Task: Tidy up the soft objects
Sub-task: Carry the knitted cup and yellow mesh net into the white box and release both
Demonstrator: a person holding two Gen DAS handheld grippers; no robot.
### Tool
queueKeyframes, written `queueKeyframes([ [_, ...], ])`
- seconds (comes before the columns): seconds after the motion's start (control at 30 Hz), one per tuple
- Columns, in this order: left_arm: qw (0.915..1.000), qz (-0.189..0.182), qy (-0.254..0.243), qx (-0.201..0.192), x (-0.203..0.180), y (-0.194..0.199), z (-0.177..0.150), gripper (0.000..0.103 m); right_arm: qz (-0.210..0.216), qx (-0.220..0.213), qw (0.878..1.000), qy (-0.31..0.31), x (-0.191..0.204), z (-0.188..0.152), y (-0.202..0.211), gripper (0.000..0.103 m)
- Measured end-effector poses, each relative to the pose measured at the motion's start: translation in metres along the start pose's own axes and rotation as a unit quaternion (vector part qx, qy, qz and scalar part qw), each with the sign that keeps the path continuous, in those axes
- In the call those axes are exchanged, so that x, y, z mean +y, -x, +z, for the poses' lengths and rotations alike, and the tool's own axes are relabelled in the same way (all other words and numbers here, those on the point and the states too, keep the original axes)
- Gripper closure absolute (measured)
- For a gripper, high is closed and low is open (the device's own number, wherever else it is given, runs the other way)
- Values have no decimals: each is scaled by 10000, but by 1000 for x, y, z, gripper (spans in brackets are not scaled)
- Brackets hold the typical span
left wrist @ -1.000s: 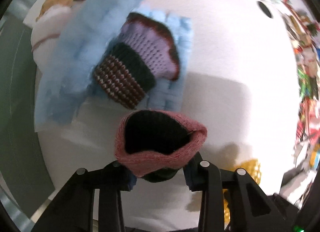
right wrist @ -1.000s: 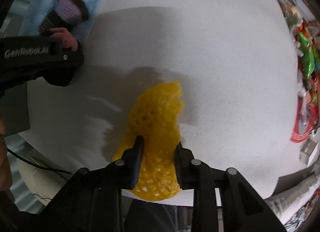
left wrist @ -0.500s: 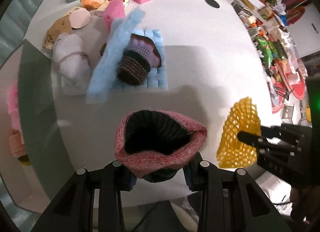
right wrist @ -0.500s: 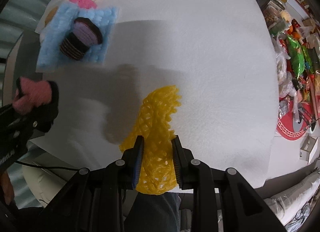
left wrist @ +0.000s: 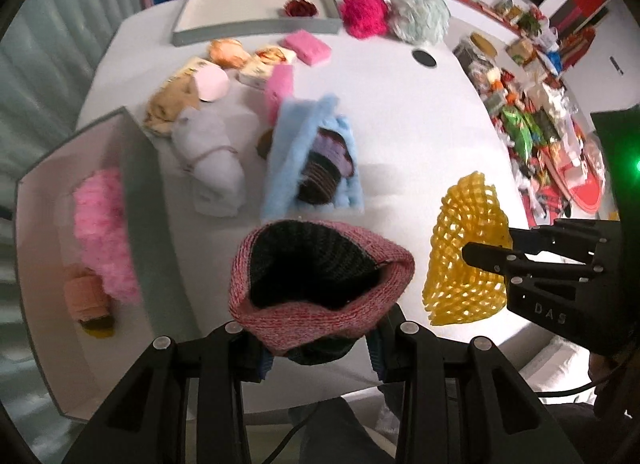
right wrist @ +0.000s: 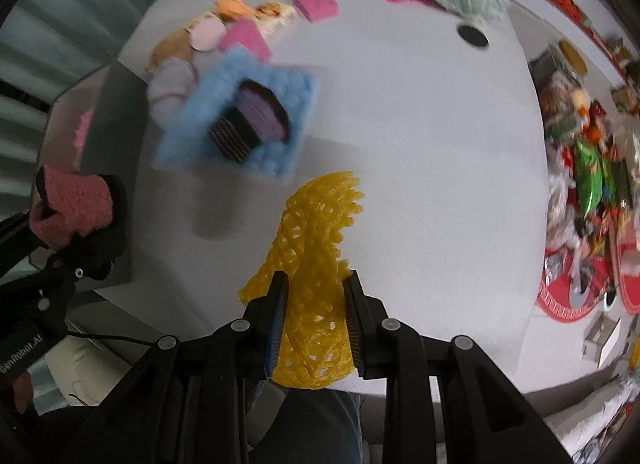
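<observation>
My left gripper [left wrist: 320,356] is shut on a pink knitted cup with a black lining [left wrist: 320,280], held well above the white table [left wrist: 420,136]. The right wrist view shows that cup [right wrist: 72,204] at the far left, over a grey box [right wrist: 108,112]. My right gripper [right wrist: 315,304] is shut on a yellow foam net [right wrist: 316,232], which hangs clear of the table near its front edge. In the left wrist view the net [left wrist: 460,264] and the right gripper [left wrist: 492,244] are at the right.
A knitted cupcake [left wrist: 324,168] lies on a blue fluffy cloth [left wrist: 288,160] at mid-table. The grey box [left wrist: 148,224] at left holds a pink fluffy thing [left wrist: 104,232]. A tray [left wrist: 256,28], pompoms, pink sponges and a white roll [left wrist: 212,168] sit farther back.
Both grippers have risen from the table with the knitted cup and the yellow net still in them. Much more of the table and the grey box has come into view.
</observation>
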State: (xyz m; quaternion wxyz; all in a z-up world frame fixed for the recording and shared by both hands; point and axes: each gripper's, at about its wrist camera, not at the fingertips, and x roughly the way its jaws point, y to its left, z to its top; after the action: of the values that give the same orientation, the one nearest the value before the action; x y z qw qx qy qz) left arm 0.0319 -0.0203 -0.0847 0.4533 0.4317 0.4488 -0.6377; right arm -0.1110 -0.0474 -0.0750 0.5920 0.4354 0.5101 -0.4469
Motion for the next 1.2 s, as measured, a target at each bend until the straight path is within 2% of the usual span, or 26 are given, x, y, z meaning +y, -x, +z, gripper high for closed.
queueKeyframes([
  [0.33,9974,181,565,-416,50,30,-6,65,-21,-312,9979,573,55,35,33,73],
  [0.6,9899,363,1167,-725,92,54,-21,65,83,-461,9919,1179,111,57,53,73],
  [0.93,9714,728,2076,-890,151,73,-57,65,388,-596,9772,2001,194,80,62,73],
  [1.2,9549,944,2696,-811,194,73,-83,65,529,-657,9629,2562,252,92,60,73],
])
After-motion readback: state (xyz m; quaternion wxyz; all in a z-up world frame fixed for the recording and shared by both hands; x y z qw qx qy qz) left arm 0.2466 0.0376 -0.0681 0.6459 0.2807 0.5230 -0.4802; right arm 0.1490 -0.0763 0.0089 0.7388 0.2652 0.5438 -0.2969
